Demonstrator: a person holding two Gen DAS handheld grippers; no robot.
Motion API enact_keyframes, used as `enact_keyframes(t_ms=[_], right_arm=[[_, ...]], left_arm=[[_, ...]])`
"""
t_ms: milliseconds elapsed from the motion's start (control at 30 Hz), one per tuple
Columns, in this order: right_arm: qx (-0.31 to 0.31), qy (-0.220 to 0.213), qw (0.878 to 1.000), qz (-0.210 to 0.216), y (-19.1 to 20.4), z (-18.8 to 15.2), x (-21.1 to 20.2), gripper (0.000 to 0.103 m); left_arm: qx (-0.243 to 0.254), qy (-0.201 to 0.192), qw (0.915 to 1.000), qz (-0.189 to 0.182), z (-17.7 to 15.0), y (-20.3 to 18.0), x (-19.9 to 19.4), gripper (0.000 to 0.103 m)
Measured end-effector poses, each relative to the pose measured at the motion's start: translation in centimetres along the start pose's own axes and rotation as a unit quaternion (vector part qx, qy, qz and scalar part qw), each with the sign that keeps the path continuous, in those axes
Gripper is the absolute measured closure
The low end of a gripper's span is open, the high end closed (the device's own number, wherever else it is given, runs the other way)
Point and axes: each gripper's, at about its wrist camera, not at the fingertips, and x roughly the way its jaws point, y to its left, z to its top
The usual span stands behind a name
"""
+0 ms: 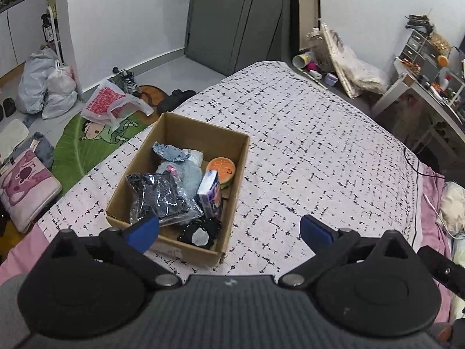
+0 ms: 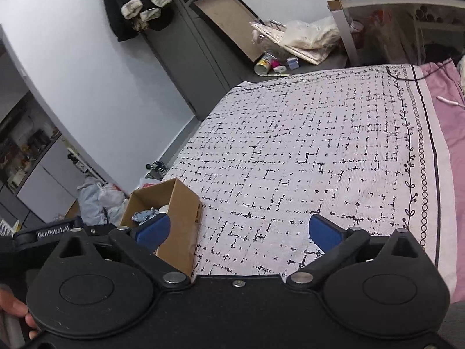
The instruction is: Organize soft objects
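Observation:
A cardboard box sits on the white black-patterned bedspread. It holds a dark garment in clear plastic, a grey-blue plush, a burger-shaped plush, a purple tissue pack and a black-and-white pouch. My left gripper is open and empty above the box's near end. My right gripper is open and empty above the bedspread, just right of the box.
Bags, a green mat and cushions lie on the floor left of the bed. A cluttered desk and bags stand beyond the far right. Pink sheet borders the bedspread at right.

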Motion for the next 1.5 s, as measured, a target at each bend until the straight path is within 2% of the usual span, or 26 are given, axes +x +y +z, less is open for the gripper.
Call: enact_keyframes(t_ms=[700, 1133, 1500], right_arm=[[-0.022, -0.005, 1.0, 0.013, -1.5, -2.1, -3.8, 0.0], [-0.024, 0.002, 0.999, 0.022, -1.6, -3.1, -4.4, 0.0], [-0.024, 0.01, 0.998, 0.049, -1.5, -3.3, -3.9, 0.0]], left_arm=[[0.027, -0.014, 0.9994, -0.019, -2.7, -0.7, -3.1, 0.001], [0.048, -0.014, 0.9984, -0.028, -4.0, -0.7, -4.0, 0.001], [0.052, -0.013, 0.9982, -0.025, -4.6, 0.3, -4.1, 0.001]])
